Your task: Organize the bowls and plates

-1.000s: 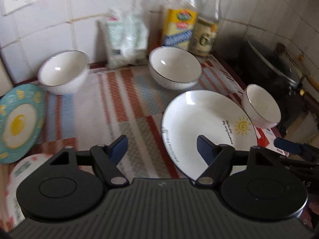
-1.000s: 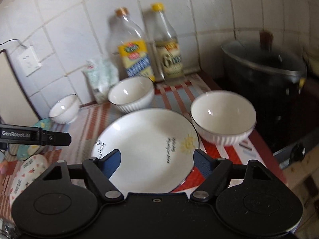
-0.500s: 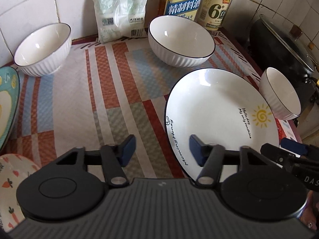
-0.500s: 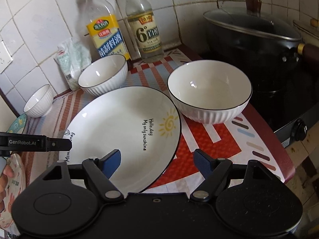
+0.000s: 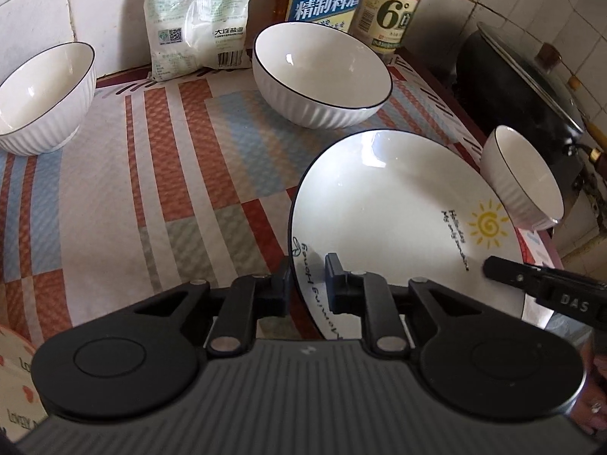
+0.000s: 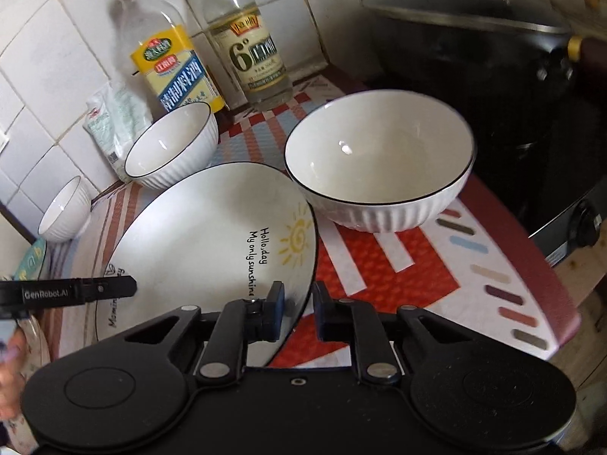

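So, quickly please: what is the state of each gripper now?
Left gripper: shut on the sun-print plate rim.
Right gripper: shut on the same plate's opposite rim.

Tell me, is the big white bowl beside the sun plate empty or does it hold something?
Empty. The right wrist view looks straight into the big white bowl, and only its bare glazed inside shows, with one small glint of light.

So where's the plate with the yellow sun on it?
The sun plate lies on the striped mat, between both grippers: left gripper straddles its left rim, right gripper its right rim. A big white bowl sits beside it.
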`<state>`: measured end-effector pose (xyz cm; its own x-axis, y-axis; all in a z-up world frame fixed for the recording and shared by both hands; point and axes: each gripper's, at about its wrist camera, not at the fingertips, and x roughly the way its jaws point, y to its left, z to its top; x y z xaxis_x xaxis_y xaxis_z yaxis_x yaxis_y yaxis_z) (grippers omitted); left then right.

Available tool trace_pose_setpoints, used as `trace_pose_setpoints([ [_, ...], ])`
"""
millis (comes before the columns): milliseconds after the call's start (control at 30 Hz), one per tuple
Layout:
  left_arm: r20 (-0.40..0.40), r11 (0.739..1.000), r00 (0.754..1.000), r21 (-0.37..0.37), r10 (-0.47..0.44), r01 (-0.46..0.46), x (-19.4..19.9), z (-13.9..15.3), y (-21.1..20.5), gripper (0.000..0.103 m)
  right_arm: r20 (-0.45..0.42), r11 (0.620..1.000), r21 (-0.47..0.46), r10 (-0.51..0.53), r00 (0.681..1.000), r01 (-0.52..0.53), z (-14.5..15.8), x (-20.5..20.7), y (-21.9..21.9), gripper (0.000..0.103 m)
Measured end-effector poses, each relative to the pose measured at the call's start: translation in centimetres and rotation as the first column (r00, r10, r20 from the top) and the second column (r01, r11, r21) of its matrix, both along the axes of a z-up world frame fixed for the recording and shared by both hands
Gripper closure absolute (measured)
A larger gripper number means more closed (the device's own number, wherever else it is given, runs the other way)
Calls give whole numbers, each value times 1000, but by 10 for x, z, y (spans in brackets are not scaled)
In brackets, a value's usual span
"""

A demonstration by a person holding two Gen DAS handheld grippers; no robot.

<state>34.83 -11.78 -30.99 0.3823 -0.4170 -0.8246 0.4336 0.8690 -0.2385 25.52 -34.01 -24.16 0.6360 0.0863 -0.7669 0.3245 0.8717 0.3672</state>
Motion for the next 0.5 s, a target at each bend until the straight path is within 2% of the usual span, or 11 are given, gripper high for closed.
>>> trace_pose_setpoints([
  [33,1,1000,1000,8,-1,1,-1,1,-1,87,4,1000,7,-15,1000,15,-1,3,1,78],
  [100,26,998,1000,55,-12,10,-4,3,-4,87,-3,998,-10,-59,998,59,1,7,9,77],
  [133,40,998,999,67,-10,7,-6,4,-4,87,-12,998,-19,-56,998,55,3,8,11,77],
  [233,58,998,998,69,2,-6,-8,10,1,87,3,996,41,-76,997,75,8,3,10,83],
  [367,87,995,996,101,-1,-8,-17,20,10,87,15,998,40,-39,999,38,20,-1,19,82],
  [500,92,994,995,100,30,-39,-25,31,30,87,29,999,34,13,999,-14,33,0,32,82],
])
